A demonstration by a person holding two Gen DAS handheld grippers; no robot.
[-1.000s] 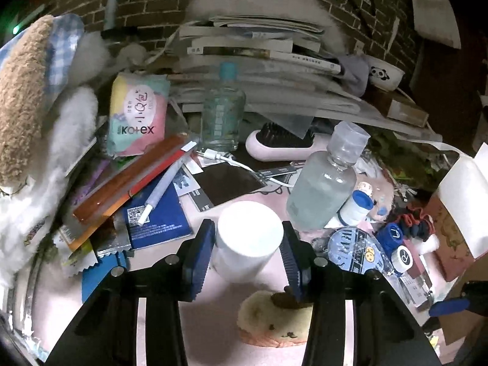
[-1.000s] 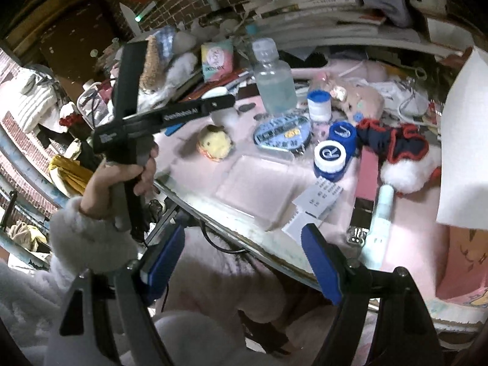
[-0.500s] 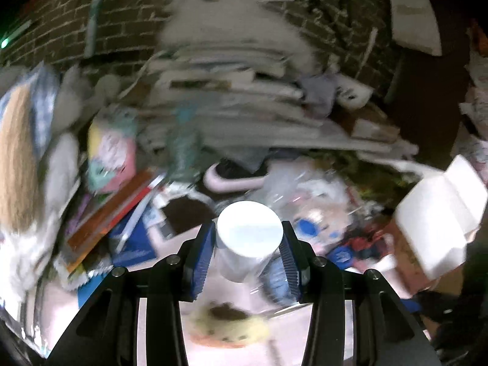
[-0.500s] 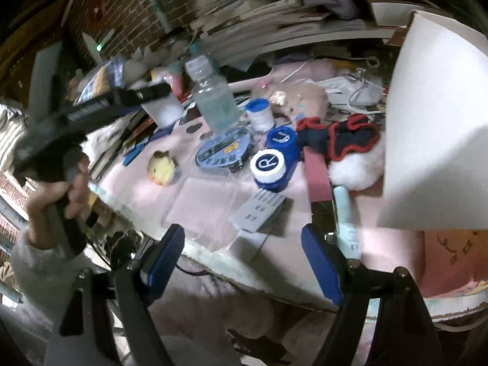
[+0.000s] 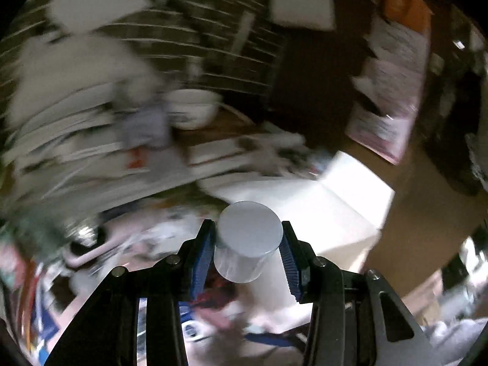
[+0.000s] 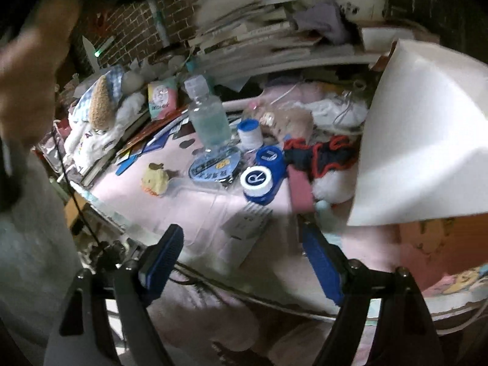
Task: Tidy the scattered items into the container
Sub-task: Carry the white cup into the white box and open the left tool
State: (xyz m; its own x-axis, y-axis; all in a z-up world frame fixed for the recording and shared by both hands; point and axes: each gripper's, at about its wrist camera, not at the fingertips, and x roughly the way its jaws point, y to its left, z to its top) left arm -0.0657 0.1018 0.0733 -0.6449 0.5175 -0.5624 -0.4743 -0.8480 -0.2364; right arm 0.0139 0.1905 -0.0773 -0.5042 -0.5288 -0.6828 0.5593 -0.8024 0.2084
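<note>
The left gripper [image 5: 247, 254] clamps a white jar [image 5: 246, 242] between its blue pads, held up off the table, in front of the white box [image 5: 344, 201] at the table's right end. The right gripper [image 6: 241, 262] hangs wide apart and empty over the table's [image 6: 195, 210] near edge, where a blue-lidded case [image 6: 257, 180] and clear bottle [image 6: 209, 122] sit mid-table.

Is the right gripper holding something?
No, the right gripper is open, with only the pink table showing between its blue pads.
</note>
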